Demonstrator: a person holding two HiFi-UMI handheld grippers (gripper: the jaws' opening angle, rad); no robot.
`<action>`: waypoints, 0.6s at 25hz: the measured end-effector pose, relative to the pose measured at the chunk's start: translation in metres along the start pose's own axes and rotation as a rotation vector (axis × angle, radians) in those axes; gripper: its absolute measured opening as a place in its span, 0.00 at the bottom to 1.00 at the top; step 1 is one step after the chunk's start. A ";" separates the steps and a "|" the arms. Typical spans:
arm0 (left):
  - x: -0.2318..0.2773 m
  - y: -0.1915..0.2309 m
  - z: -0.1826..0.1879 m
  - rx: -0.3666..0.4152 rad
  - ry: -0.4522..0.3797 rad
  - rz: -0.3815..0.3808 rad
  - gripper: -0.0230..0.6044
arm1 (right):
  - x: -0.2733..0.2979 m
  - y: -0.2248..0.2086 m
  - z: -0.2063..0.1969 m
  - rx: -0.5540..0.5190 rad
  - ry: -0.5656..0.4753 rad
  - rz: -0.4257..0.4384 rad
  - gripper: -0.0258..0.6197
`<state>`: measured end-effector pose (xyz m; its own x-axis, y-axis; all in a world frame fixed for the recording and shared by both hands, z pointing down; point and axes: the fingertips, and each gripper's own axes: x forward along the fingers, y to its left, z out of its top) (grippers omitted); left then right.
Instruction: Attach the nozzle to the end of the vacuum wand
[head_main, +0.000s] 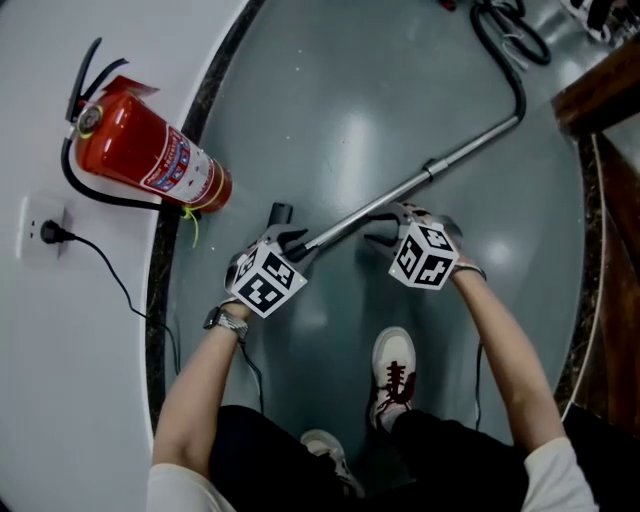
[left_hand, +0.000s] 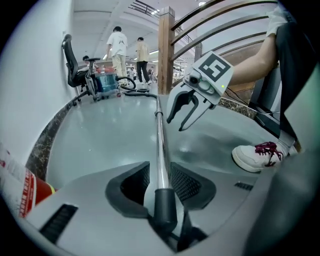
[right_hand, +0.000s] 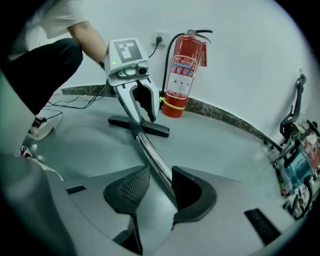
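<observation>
A chrome vacuum wand (head_main: 420, 175) slants from the upper right of the head view down to the lower middle. The wand (left_hand: 159, 145) runs between the pads of my left gripper (left_hand: 161, 182), which is shut on it just above its black end collar. My left gripper (head_main: 290, 240) holds it right by the black T-shaped nozzle (head_main: 280, 213). That nozzle (right_hand: 142, 126) sits at the wand's end, low over the floor. Further up, my right gripper (right_hand: 160, 187) is shut on the wand (right_hand: 150, 155), which lies against its right jaw. My right gripper (head_main: 385, 225) is also visible from above.
A red fire extinguisher (head_main: 150, 160) stands by the white wall, beside a wall socket (head_main: 45, 232) with a plugged-in cable. The vacuum hose (head_main: 500, 30) curls at the top. The person's shoe (head_main: 392, 365) is below the grippers. Far off are people (left_hand: 117, 47), an office chair and a wooden post (left_hand: 165, 50).
</observation>
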<state>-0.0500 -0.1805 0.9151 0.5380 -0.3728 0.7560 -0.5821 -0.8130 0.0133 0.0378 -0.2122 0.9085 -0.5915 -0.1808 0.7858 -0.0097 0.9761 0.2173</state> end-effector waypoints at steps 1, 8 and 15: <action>-0.005 0.003 0.008 0.003 -0.011 0.010 0.23 | -0.006 0.000 0.002 0.030 -0.015 -0.015 0.27; -0.041 0.012 0.067 0.030 -0.097 0.082 0.15 | -0.050 -0.008 0.019 0.161 -0.107 -0.131 0.23; -0.066 0.010 0.077 0.101 -0.116 0.147 0.04 | -0.090 -0.019 0.028 0.179 -0.120 -0.255 0.13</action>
<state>-0.0440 -0.1981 0.8151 0.5213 -0.5353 0.6646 -0.5986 -0.7844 -0.1622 0.0684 -0.2112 0.8179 -0.6424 -0.4169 0.6431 -0.3052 0.9089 0.2843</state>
